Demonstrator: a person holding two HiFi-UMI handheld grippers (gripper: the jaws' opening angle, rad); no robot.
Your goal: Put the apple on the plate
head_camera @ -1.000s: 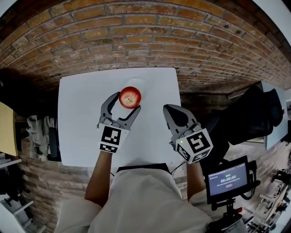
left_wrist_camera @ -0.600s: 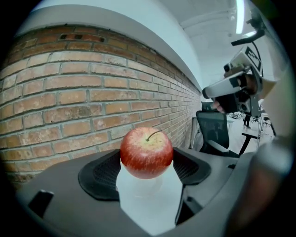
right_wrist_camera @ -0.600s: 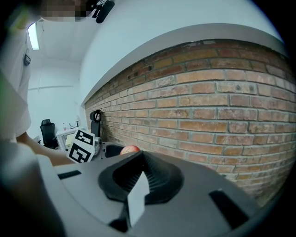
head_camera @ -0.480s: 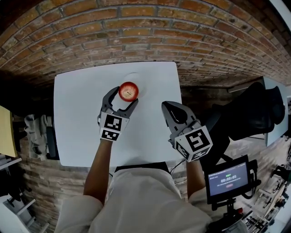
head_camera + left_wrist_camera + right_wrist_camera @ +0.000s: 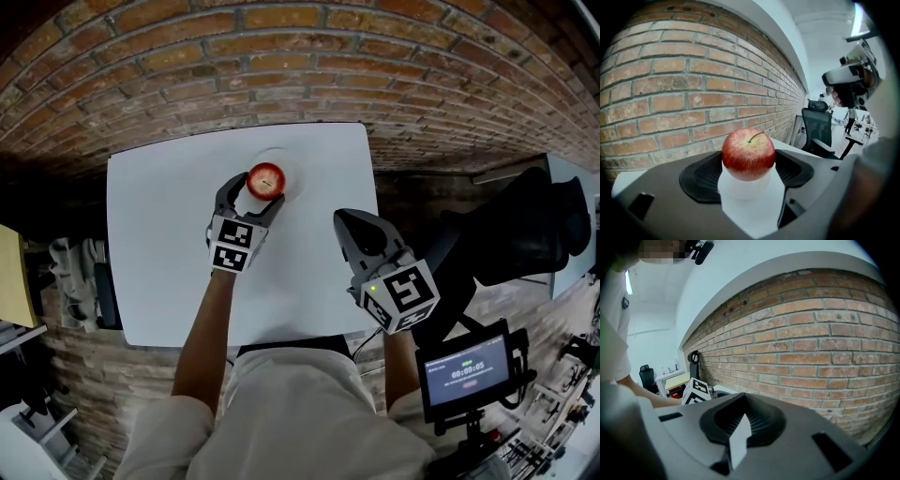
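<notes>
A red apple (image 5: 265,179) with a short stem sits between the two jaws of my left gripper (image 5: 253,190), which is shut on it. In the left gripper view the apple (image 5: 748,155) fills the gap between the dark pads (image 5: 701,176). It is over a white plate (image 5: 284,160) at the far middle of the white table (image 5: 159,244); the plate barely stands out from the tabletop. I cannot tell whether the apple rests on the plate. My right gripper (image 5: 354,228) hovers shut and holding nothing near the table's right edge.
A brick wall (image 5: 281,75) runs right behind the table's far edge. A black office chair (image 5: 525,234) stands to the right of the table, and a small screen on a stand (image 5: 467,375) is at the lower right.
My left gripper has carried the apple away from me toward the wall, to the plate. The right gripper has hardly moved.
</notes>
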